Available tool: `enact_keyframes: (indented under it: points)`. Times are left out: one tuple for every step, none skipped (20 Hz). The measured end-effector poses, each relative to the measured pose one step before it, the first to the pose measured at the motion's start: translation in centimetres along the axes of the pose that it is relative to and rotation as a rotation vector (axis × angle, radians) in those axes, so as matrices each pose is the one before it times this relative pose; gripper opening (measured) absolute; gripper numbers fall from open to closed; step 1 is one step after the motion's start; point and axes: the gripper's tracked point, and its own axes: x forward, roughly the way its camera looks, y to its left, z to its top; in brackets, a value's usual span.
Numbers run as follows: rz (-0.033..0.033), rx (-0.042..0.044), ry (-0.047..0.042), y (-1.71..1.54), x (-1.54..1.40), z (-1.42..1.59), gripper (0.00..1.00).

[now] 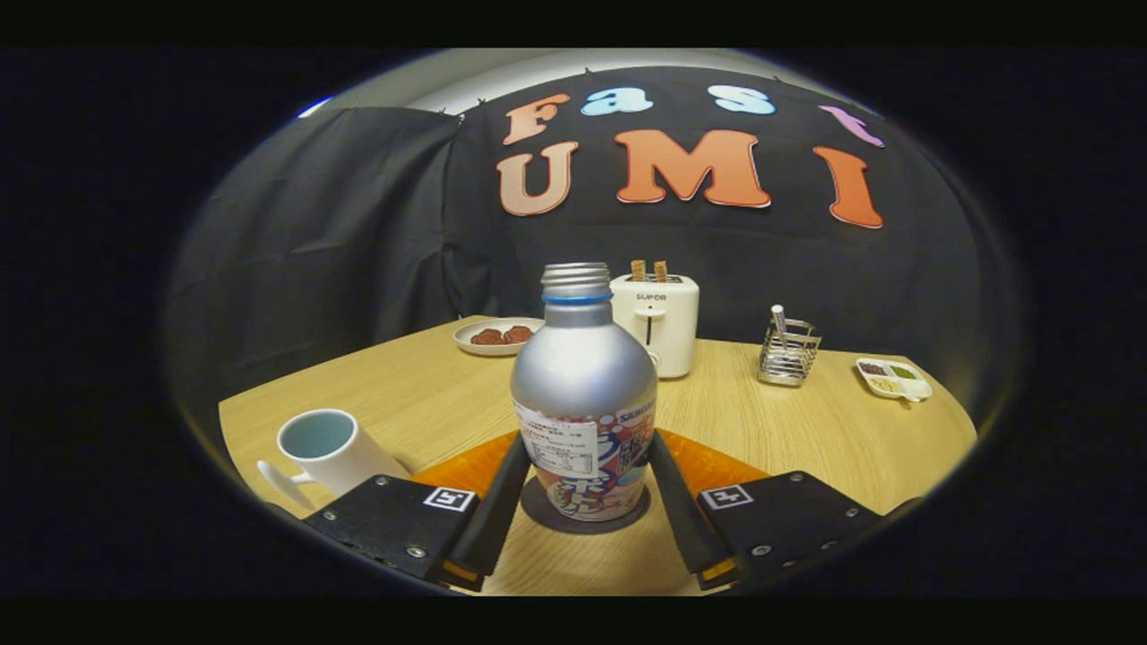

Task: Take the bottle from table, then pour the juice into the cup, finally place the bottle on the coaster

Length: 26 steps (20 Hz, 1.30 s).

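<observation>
Bench (806,430) of pale wood grain, backed by a wall of black cloth hung in folds. On the far side of the bench, from one end to the other: a plate (495,336) with dark brown pieces of food, a white toaster (661,322) with two slices standing in its slots, a wire rack (787,354) holding a utensil, and a small divided dish (893,377) with portions in its sections. White cup (328,452) with a handle stands near the fingers on one side, its inside pale and its mouth open upward. Bottle (584,394), silver metal with a threaded neck, no cap on it, a blue ring below the thread and a printed label round its lower half, stands upright on a dark round coaster (551,511); an orange mat (717,466) lies under and behind it. Hand-held gripper (584,470) set narrowly about the bottle's labelled lower body, one finger along each side, both touching or very nearly touching it; whether they press on it cannot be told.
</observation>
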Motion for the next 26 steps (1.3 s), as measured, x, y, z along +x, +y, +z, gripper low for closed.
enact_keyframes:
  points:
    - [0.00260,0.00035,0.00051,0.076,0.170,-0.200,0.76]
    - [0.00397,0.00294,0.00440,0.085,0.108,-0.183,0.76]
    - [0.00211,-0.00007,-0.00677,0.099,-0.072,0.059,0.76]
    - [0.00183,0.00013,-0.00361,-0.027,0.073,0.068,0.77]
    - [0.00210,-0.00063,-0.00196,0.036,-0.042,-0.171,0.77]
    - [0.00165,0.00020,-0.00065,0.016,-0.043,-0.015,0.78]
    - [-0.00610,-0.00651,0.00298,-0.102,0.034,-0.124,0.79]
    - [-0.00957,-0.01070,-0.00261,-0.230,-0.224,0.103,0.81]
    - [-0.00590,-0.00734,-0.00833,-0.171,-0.192,0.128,0.85]
    - [-0.00352,-0.00234,-0.00933,-0.140,-0.378,0.242,0.88]
    - [0.00077,0.00131,-0.00906,-0.093,-0.609,0.197,0.91]
    - [0.00052,0.00152,-0.01213,-0.091,-0.670,0.321,0.95]
    - [-0.00462,-0.00137,-0.01579,-0.106,-0.866,0.557,0.96]
    - [-0.00785,-0.00516,-0.02036,-0.365,-0.850,0.633,0.97]
    - [-0.00962,-0.00392,-0.02327,-0.400,-0.791,0.786,0.97]
    - [-0.00586,-0.00407,-0.02449,-0.302,-0.837,0.843,0.96]
    - [-0.00734,-0.00401,-0.01999,-0.257,-0.853,0.785,0.96]
    - [-0.00821,-0.00338,-0.01715,-0.317,-0.971,0.772,0.96]
    - [-0.00760,-0.00397,-0.02138,-0.309,-0.977,0.874,0.97]
    - [-0.00621,-0.00479,-0.02258,-0.315,-1.075,0.921,0.96]
    - [-0.00432,-0.00432,-0.02308,-0.176,-1.039,0.897,0.96]
    - [-0.00818,-0.00022,-0.01648,-0.284,-0.977,0.824,0.96]
    - [-0.00688,0.00463,-0.01424,-0.314,-1.036,0.808,0.96]
    - [-0.00835,0.00788,-0.01269,-0.339,-0.907,0.886,0.96]
    - [-0.01107,0.01287,-0.00772,-0.433,-0.980,0.855,0.96]
    - [-0.00676,0.01425,-0.01325,-0.318,-0.996,0.885,0.96]
